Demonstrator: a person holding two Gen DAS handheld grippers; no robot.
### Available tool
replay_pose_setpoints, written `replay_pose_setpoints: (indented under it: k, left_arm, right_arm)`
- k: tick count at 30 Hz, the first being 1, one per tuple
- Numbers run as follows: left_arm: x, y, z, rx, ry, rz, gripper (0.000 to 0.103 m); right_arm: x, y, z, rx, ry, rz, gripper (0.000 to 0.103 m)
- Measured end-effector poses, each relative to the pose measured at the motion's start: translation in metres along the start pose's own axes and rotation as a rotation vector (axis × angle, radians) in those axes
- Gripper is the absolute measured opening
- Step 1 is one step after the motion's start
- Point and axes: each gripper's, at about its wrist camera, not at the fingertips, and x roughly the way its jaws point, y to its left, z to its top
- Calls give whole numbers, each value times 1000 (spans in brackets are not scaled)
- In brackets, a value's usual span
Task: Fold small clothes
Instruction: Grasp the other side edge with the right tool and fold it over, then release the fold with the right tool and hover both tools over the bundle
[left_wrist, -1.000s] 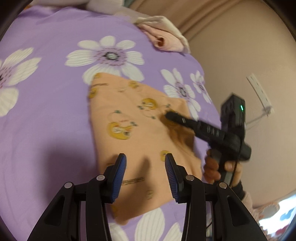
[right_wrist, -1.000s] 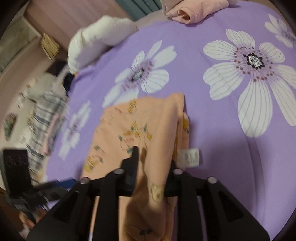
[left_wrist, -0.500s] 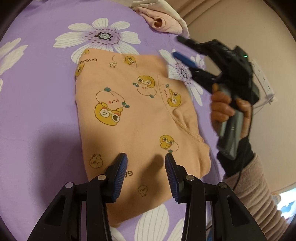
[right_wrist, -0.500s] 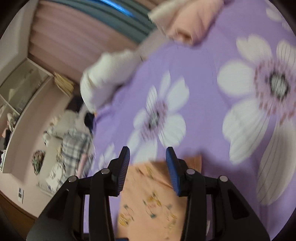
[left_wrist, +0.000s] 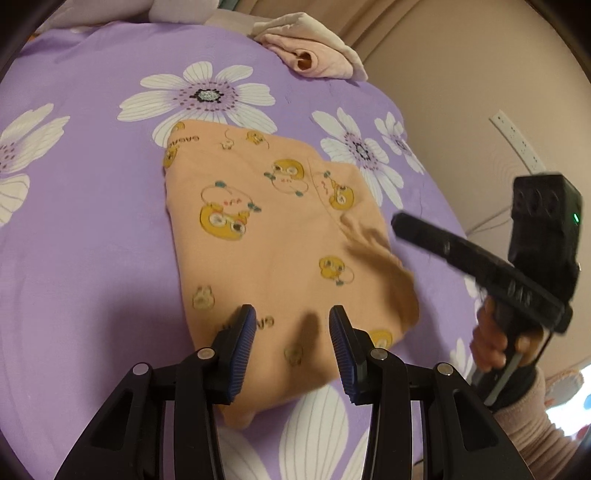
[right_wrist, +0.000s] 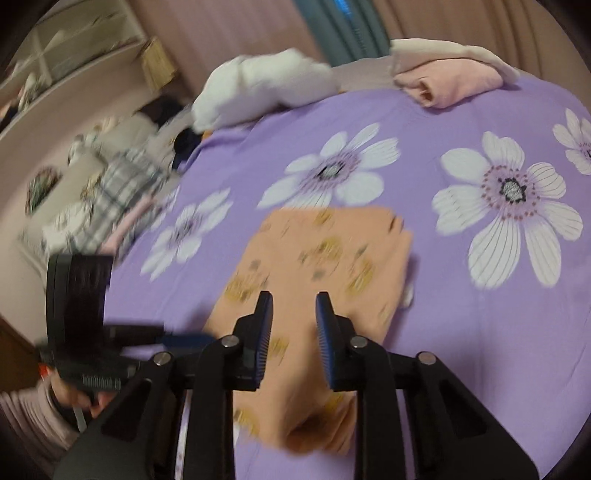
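Note:
A folded orange garment (left_wrist: 273, 240) with yellow duck prints lies flat on the purple flowered bedspread (left_wrist: 85, 229). My left gripper (left_wrist: 291, 325) is open and empty, hovering over the garment's near edge. My right gripper (right_wrist: 293, 317) is open and empty above the same garment (right_wrist: 325, 266), near its right side. In the left wrist view the right gripper (left_wrist: 399, 221) shows beside the garment's right edge, its jaws not told apart there. In the right wrist view the left gripper (right_wrist: 177, 338) shows at the left, blurred.
A folded pink garment (left_wrist: 314, 55) lies at the bed's far edge, also in the right wrist view (right_wrist: 450, 81). A white pillow (right_wrist: 266, 85) is beside it. Plaid clothes (right_wrist: 110, 192) are piled left of the bed. A wall with a power strip (left_wrist: 517, 140) borders the right.
My right gripper let go of the garment, opened, lifted away, then came back down beside its right edge. The garment now lies flat and folded. My left gripper stayed open and hardly moved.

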Motion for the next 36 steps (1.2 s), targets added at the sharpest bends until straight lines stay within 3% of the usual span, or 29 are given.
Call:
replay_pose_setpoints:
  k: [3,10,14,16,19,25,34,36]
  left_arm:
    - [4,1,-7,27,8,18,37]
    - [6,8,-26,15,23,28,35]
    - [-2,5,-37,24,20,38,35]
    - [-3,6,-39,16,17,37,35]
    - [-1,6,-40,7,9,44,35]
    - [0,4,-41,12,5,58,35]
    - [-16,5,-46,5,-31,32,35]
    - [-22,6,-47,1,-42,42,35]
  right_arm:
    - [0,10,-21,-45,33,-20,19]
    - [18,-4,-52,-82,150,-203,7]
    - [8,-2,-53,-71,122,-195,9]
    - [-2,3,-52,-64,87,-169,15]
    - [-9,13,-52,-72,49,-122,15]
    - [16,11,-65,-57,135,-175,14]
    - [7,9,-72,-26,126,-154,15]
    - [1,7,-72,1,111,-119,23]
